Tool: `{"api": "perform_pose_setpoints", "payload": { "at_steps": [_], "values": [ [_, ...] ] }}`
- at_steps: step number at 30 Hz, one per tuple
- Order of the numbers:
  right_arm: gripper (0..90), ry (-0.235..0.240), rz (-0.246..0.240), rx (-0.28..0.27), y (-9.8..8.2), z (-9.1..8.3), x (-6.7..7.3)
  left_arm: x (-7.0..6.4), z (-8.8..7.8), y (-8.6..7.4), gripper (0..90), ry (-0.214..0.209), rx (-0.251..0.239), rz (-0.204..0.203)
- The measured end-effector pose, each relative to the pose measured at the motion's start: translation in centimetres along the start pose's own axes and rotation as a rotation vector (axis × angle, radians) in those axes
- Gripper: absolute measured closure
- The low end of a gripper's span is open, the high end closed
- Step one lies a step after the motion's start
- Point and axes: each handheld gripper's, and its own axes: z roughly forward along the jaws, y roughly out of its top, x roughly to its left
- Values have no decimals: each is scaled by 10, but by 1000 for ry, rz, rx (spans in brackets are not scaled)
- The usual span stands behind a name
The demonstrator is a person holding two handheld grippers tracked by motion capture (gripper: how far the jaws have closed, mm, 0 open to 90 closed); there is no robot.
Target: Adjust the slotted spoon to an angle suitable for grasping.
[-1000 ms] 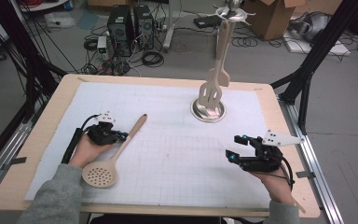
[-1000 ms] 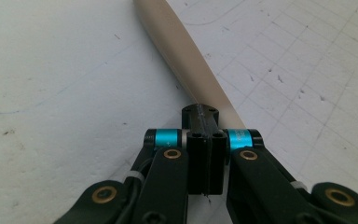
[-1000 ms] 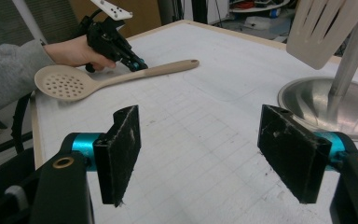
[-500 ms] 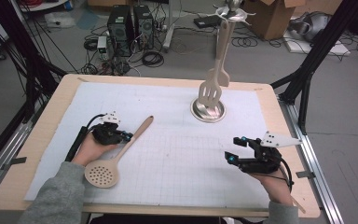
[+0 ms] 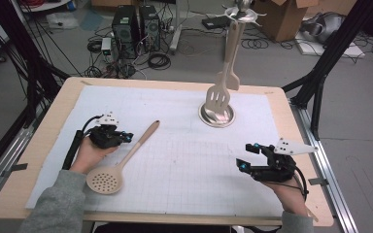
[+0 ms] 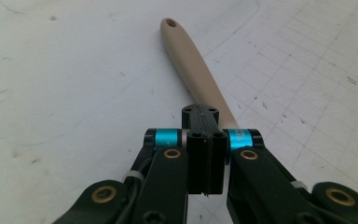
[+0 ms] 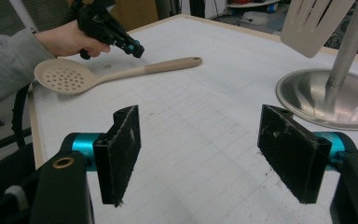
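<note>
The left claw [image 5: 124, 137] rests low over the surface [image 5: 184, 165] with its jaws pressed flat together and nothing between them. In the left gripper view the closed left claw sits right at the handle of the beige skimmer spoon [image 6: 193, 70], whose shaft runs on away from the tips to an end with a small hanging hole. Whether the tips actually touch the handle is hard to tell, since the jaws cover that spot. From the high view the spoon lies flat on the surface just beside the left claw, its round perforated bowl back by the person's left hand [image 5: 88, 154] and its handle slanting forward, past the claw's tips.

The right claw [image 5: 247, 156] is well apart from the spoon, on the other side of the surface. Its jaws stand wide open and hold nothing; in the right gripper view bare gridded surface shows between its two black pads [image 7: 121, 149]. Ahead of this claw and off to one side stands a metal utensil stand [image 7: 328, 95], a round dished base with an upright pole, and a beige slotted spatula [image 5: 218, 94] hangs from the rack at the stand's top, its blade just above the base. Far ahead of the right claw, the spoon lies with the closed left claw just over its handle.
</note>
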Motion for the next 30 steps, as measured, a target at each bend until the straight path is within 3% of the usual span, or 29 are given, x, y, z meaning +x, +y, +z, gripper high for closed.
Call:
{"api": "perform_pose_setpoints", "payload": {
  "at_steps": [3, 5, 7, 10, 16, 18, 20, 22, 27, 30],
  "values": [
    [291, -3, 2, 2, 1, 0, -1, -9, -10, 2, 864, 48, -17, 3],
    [292, 1, 1, -3, 1, -1, -1, -17, -16, 3, 792, 84, 9, 17],
    [291, 5, 1, -10, 3, -3, 1, -23, -18, 4, 661, 128, 34, 4],
    [292, 8, -7, -19, 4, -3, 1, -33, -22, 3, 475, 178, 19, -3],
    [291, 12, -7, -21, 6, -3, 1, -40, -29, 0, 229, 158, -32, -70],
    [291, 12, -12, -28, 6, -5, 0, -41, -34, -1, 150, 173, -58, -104],
    [291, 11, -3, -38, 5, -8, 0, -41, -40, -2, 123, 185, -82, -120],
    [291, 11, -4, -46, 4, -11, -1, -44, -44, -3, 122, 162, -84, -134],
    [291, 11, 9, -73, 5, -17, -2, -56, -50, -3, 122, 141, -107, -92],
    [291, 10, 6, -74, 2, -18, -4, -61, -50, -1, 122, 118, -117, -96]
  ]
}}
